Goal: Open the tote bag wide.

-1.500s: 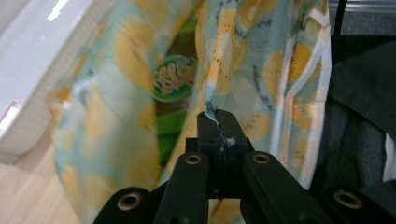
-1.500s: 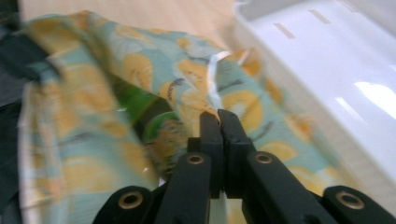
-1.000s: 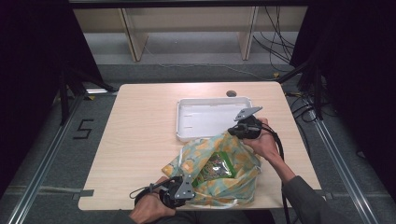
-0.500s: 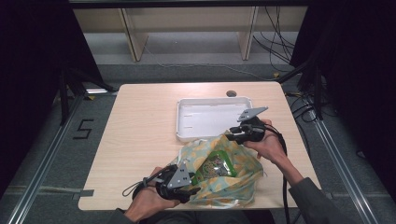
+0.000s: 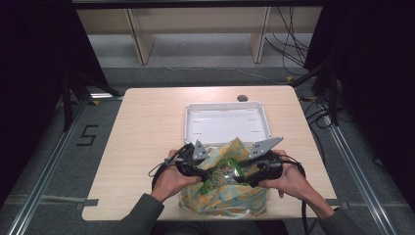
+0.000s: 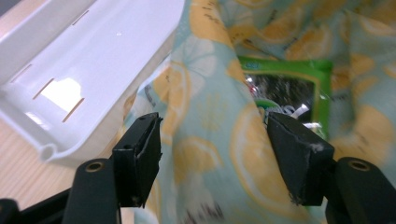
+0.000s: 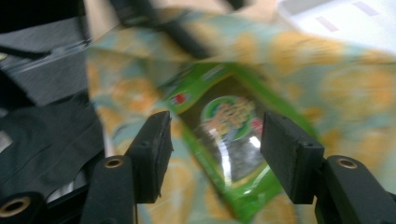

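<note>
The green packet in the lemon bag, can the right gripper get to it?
Probably yes. The right gripper has its jaws open, having just been opening, and the green packet lies right ahead between them. The lemon bag gapes at the top, so no cloth seems to cover it.

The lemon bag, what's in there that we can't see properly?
- Green packet: high view too small to read its label; right gripper view blurred.
- Packet's lower part: left gripper view, hidden behind the lemon bag cloth.
- Anything under the packet: hidden by bag and packet.
- White tray: near edge covered by the bag.
</note>
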A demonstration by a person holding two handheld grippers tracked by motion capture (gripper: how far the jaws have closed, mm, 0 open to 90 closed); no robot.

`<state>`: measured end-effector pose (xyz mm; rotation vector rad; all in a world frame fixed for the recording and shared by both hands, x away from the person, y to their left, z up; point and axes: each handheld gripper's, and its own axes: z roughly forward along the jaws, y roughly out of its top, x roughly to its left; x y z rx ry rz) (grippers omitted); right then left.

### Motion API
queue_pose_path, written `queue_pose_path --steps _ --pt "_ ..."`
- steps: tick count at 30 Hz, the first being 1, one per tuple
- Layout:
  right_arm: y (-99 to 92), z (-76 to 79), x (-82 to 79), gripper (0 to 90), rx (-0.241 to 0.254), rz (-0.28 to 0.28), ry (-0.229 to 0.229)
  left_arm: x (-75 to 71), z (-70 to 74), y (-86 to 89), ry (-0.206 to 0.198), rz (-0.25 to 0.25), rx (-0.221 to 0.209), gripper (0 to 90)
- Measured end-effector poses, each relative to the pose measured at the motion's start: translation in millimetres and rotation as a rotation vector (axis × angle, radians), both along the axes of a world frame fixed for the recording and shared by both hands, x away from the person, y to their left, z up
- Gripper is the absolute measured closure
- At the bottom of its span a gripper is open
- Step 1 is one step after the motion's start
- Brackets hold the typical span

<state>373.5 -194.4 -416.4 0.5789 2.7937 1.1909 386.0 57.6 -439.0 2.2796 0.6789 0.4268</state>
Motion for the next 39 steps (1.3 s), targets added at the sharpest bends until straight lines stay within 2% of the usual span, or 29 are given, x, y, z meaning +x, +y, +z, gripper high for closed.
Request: queue_pose_path --steps 1,2,4,5,6,7,8,9,11,12,13,14,16,20,22,23,24,25,26,27,28,29,32,34,35,36,37,39 --pt "0.9 -3.0 -2.2 44.6 -0.004 0.020 0.011 5.0 -2.5 -2.2 0.029 -0.005 -0.013 39.9" --pt "2.0 -6.2 -4.9 45.6 -0.014 0.027 0.020 10.6 -5.3 -4.6 0.039 -0.001 0.001 40.9" --pt "5.0 -16.1 -8.9 48.5 -0.035 0.071 0.026 18.1 -7.7 -5.6 0.045 -0.015 0.020 52.0" --pt "5.3 -18.5 -10.4 50.5 -0.053 0.075 0.039 22.4 -9.6 -5.5 0.055 -0.015 0.009 56.2" --pt "5.8 -22.4 -11.7 54.6 -0.074 0.074 0.047 25.4 -10.8 -5.3 0.052 -0.007 0.004 63.6" --pt "6.7 -26.9 -11.8 60.9 -0.090 0.097 0.044 28.6 -11.9 -4.6 0.050 -0.008 0.013 71.8" --pt "7.1 -30.3 -13.5 67.0 -0.108 0.100 0.069 31.9 -12.5 -3.5 0.046 -0.014 0.033 77.7" --pt "7.6 -34.1 -13.5 73.3 -0.117 0.122 0.074 34.2 -13.7 -2.9 0.043 0.002 0.043 84.0" --pt "8.5 -38.5 -16.8 83.0 -0.154 0.157 0.099 40.7 -16.0 -0.1 0.035 0.020 0.054 88.6" --pt "9.2 -40.5 -17.3 85.7 -0.169 0.193 0.082 45.1 -18.1 3.0 0.044 0.053 0.062 88.8" --pt "9.2 -40.5 -17.3 85.7 -0.169 0.193 0.082 45.1 -18.1 3.0 0.044 0.053 0.062 89.0" --pt "9.9 -43.8 -22.1 89.2 -0.208 0.227 0.097 52.8 -21.0 7.6 0.044 0.066 0.078 89.1" --pt "11.0 -46.6 -25.8 90.0 -0.229 0.252 0.089 59.0 -25.1 12.5 0.053 0.086 0.098 89.1" --pt "14.4 -57.0 -35.6 90.0 -0.267 0.283 0.117 68.4 -36.1 23.2 0.067 0.107 0.124 89.1" --pt "17.4 -61.8 -38.3 90.0 -0.276 0.303 0.117 69.3 -40.8 25.8 0.070 0.119 0.118 89.1" --pt "18.6 -62.9 -40.1 90.0 -0.286 0.293 0.134 68.9 -42.3 24.8 0.072 0.120 0.116 88.8" --pt "19.8 -63.9 -38.6 90.0 -0.283 0.312 0.124 68.2 -41.9 24.3 0.062 0.117 0.122 87.2" --pt "20.1 -63.8 -38.2 89.0 -0.282 0.307 0.125 67.8 -41.4 24.0 0.063 0.115 0.123 82.9" --pt "20.0 -63.4 -37.3 86.6 -0.278 0.296 0.121 66.4 -40.0 24.4 0.082 0.114 0.099 76.9" --pt "19.1 -60.5 -36.0 81.5 -0.262 0.277 0.124 65.4 -38.1 24.9 0.073 0.106 0.085 67.8" --pt "18.0 -56.8 -35.0 76.3 -0.249 0.261 0.123 61.3 -34.2 25.9 0.072 0.113 0.068 62.2" --pt "15.9 -50.4 -32.5 71.3 -0.233 0.244 0.099 56.3 -29.0 27.1 0.072 0.114 0.051 55.7" --pt "10.0 -27.0 -26.4 62.7 -0.122 0.143 0.054 38.4 -8.8 30.8 0.045 0.114 -0.003 39.9" --pt "7.4 -12.6 -17.4 62.0 -0.071 0.102 -0.036 24.7 6.6 32.8 0.019 0.096 -0.017 36.1" --pt "5.3 -5.5 -14.6 62.5 -0.062 0.071 -0.045 16.4 14.9 34.0 -0.006 0.085 -0.012 36.4" --pt "4.8 -0.9 -10.3 63.0 -0.041 0.060 -0.081 8.6 21.9 35.1 -0.024 0.074 -0.015 37.2" --pt "4.4 3.0 -8.1 62.6 -0.037 0.023 -0.086 -1.4 27.9 34.4 -0.029 0.070 -0.043 38.1" --pt "4.6 5.6 2.7 61.5 -0.049 -0.005 -0.119 -15.4 35.2 34.3 -0.063 0.040 -0.036 39.3"
